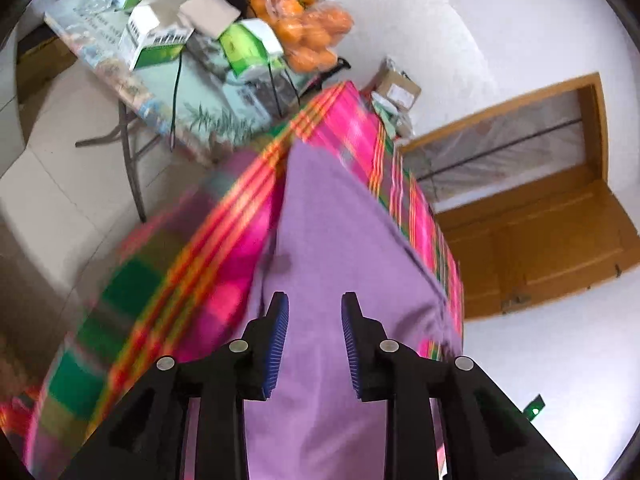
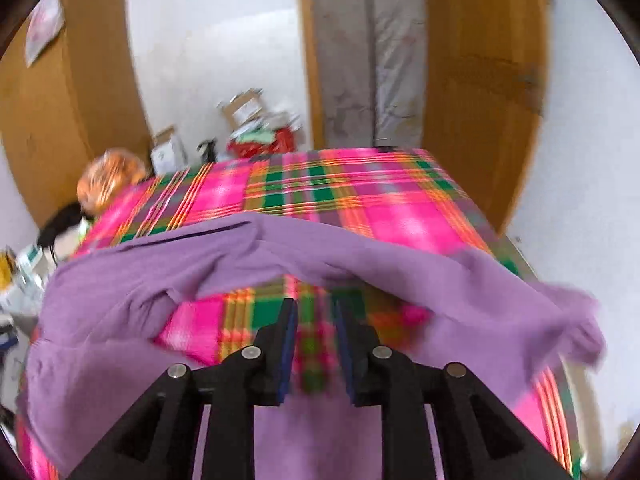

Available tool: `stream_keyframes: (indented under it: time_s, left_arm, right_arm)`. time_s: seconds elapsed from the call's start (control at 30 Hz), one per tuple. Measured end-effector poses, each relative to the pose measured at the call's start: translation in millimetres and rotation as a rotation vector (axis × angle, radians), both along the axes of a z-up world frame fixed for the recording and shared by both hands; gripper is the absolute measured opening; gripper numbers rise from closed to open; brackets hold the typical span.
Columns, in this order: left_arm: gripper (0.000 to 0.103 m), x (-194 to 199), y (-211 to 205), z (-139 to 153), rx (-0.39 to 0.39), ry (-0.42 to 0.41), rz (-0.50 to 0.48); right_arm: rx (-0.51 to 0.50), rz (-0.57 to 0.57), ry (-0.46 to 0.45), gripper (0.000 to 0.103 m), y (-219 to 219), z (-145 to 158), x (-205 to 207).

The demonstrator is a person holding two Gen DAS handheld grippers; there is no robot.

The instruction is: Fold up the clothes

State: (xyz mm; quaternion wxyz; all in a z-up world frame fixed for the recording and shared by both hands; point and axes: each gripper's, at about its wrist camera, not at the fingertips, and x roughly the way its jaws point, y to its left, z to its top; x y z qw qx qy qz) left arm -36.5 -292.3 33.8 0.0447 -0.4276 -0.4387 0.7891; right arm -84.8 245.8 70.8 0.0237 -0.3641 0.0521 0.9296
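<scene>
Ahead of the black, blue-padded left claw [image 1: 314,312] lies a plain purple garment [image 1: 340,240] on a pink, green and orange plaid cloth [image 1: 192,280]; beyond, orange fruit [image 1: 308,24] in clear plastic.

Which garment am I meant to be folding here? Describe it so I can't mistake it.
Find the table under the pink-and-green plaid cloth. Spread over its near part lies the purple garment, beneath both open grippers. It is the only plain, single-coloured fabric there.

We see the garment [image 2: 120,304] lying on the covered tabletop [image 2: 340,188], spread from its left edge to its right edge. Beyond the far left corner sits a bag of oranges [image 2: 110,178].
</scene>
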Motion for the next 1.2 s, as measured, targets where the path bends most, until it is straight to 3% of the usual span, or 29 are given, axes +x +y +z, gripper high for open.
stream_keyframes:
  time_s: [0.23, 0.37, 0.6, 0.63, 0.7, 0.97, 1.2]
  left_arm:
    - [0.027, 53, 40, -10, 0.013, 0.0, -0.054]
    - [0.027, 74, 56, -18, -0.019, -0.028, -0.077]
    - [0.029, 113, 52, -37, 0.02, -0.077, 0.037]
    - [0.041, 117, 50, -40, 0.028, -0.084, 0.056]
    - [0.044, 123, 47, -45, 0.072, -0.068, 0.099]
    - [0.044, 116, 60, -41, 0.057, -0.069, 0.155]
    - [0.044, 103, 65, -48, 0.119, -0.056, 0.204]
  right_arm:
    - [-0.122, -0.195, 0.034, 0.031, 86, -15, 92]
    - [-0.21, -0.249, -0.011, 0.031, 115, -38, 111]
    - [-0.234, -0.212, -0.045, 0.034, 120, -62, 101]
    - [-0.233, -0.217, -0.052, 0.035, 121, -65, 99]
    - [-0.251, -0.215, -0.064, 0.035, 125, -70, 96]
    - [-0.277, -0.287, -0.049, 0.042, 160, -75, 74]
    - [-0.254, -0.303, -0.052, 0.042, 179, -77, 41]
